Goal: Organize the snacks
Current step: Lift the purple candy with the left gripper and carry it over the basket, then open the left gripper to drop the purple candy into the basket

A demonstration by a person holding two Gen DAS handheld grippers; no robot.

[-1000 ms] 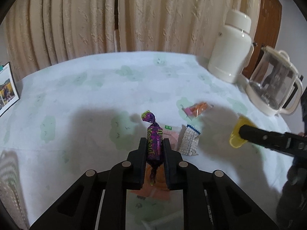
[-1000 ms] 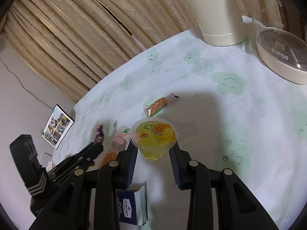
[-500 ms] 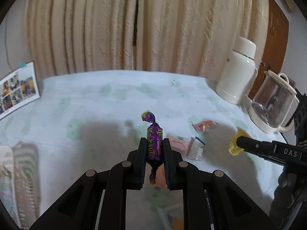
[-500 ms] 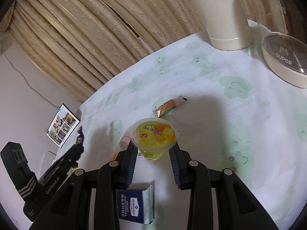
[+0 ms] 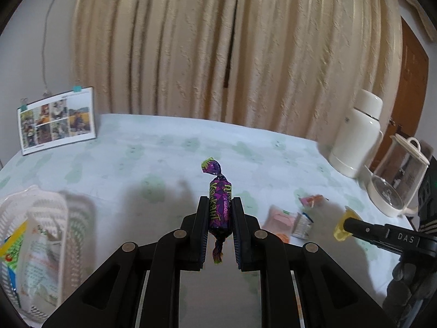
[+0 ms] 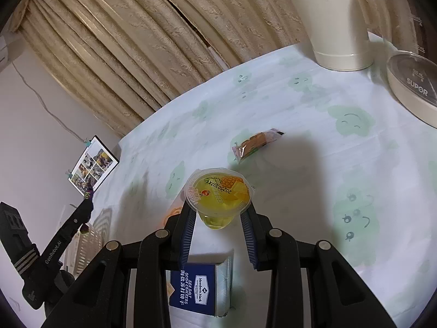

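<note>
Left tongs [image 5: 220, 220]: pinched on the purple candy [image 5: 220, 208], its long axis upright along the fingers.
Right tongs [image 6: 219, 210]: pressed against the sides of the jelly cup [image 6: 218, 197], foil lid up.
Basket [image 5: 41, 207]: on the table, low and to the left of the candy; the left tongs were much nearer to it than the right.
Loose snacks: cracker pack [image 6: 197, 288] below the cup, orange packet [image 6: 256, 142] beyond it.
Change: the basket was not in the left view a second ago; now it shows, so the candy had swung toward it.
</note>
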